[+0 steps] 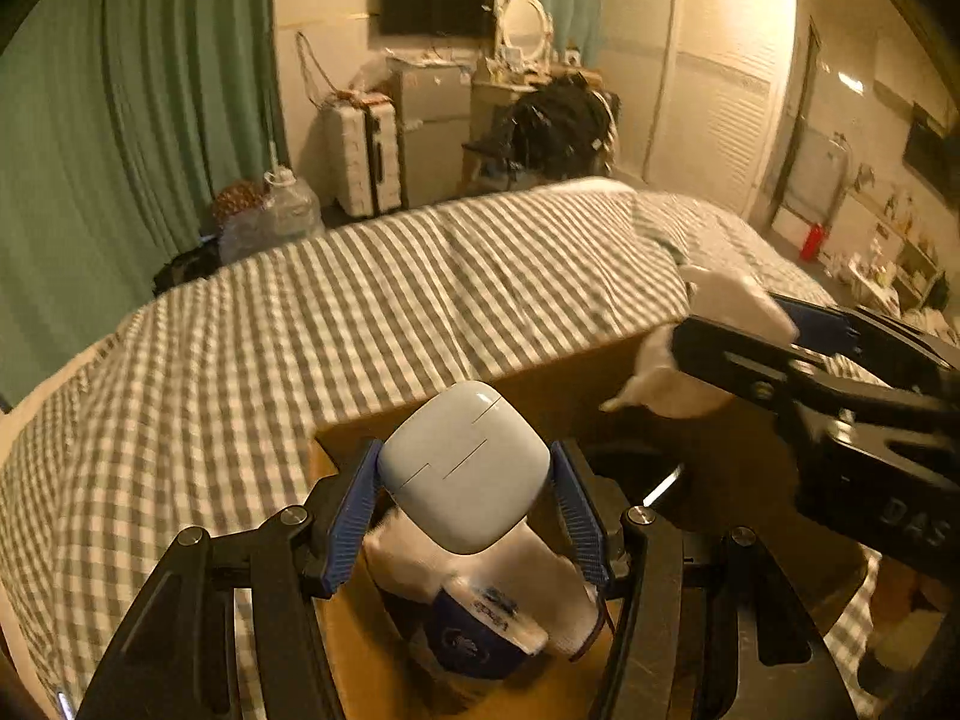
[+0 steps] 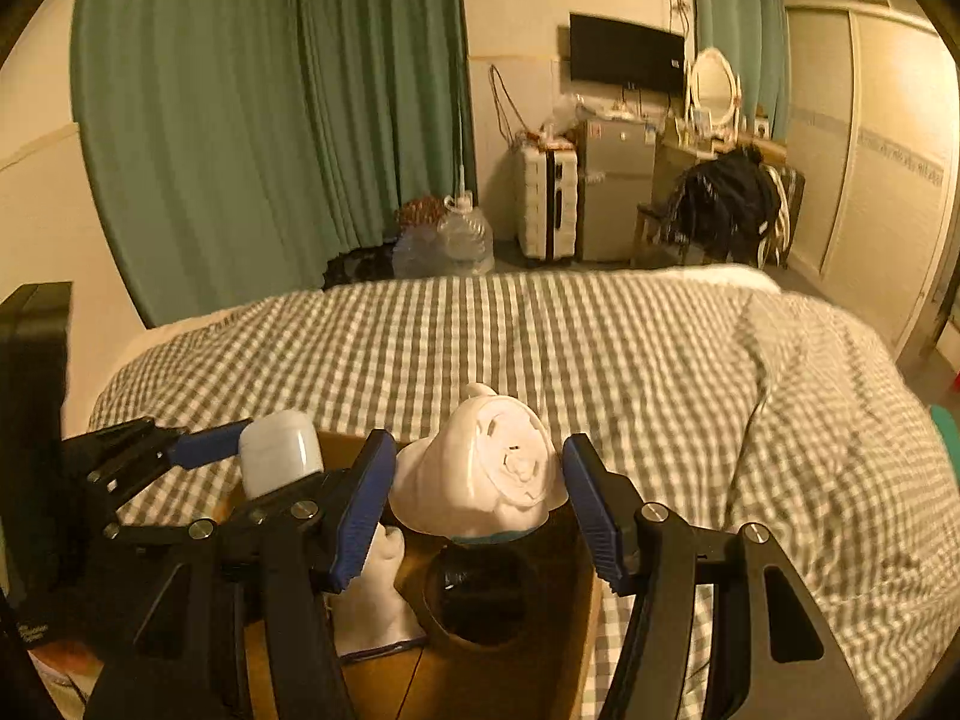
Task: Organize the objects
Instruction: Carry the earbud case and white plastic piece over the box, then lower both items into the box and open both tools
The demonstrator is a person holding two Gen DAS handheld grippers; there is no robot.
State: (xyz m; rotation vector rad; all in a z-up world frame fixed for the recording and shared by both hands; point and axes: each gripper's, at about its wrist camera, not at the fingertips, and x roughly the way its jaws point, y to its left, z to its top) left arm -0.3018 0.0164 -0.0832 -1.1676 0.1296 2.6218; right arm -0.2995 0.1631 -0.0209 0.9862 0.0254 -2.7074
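Over the cardboard box (image 1: 600, 372) on the bed (image 1: 270, 330), the left gripper (image 1: 465, 480) is clamping a smooth, light earbud case (image 1: 465, 468) across its flanks; the right gripper (image 2: 480, 480) is pinching a hard, likely fragile white figurine (image 2: 486, 468) by its sides.

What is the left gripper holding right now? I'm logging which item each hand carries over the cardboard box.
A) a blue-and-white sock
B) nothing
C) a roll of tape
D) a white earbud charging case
D: the left gripper has its blue pads on both sides of the white earbud charging case, held above the cardboard box, while the right gripper carries a white figurine.
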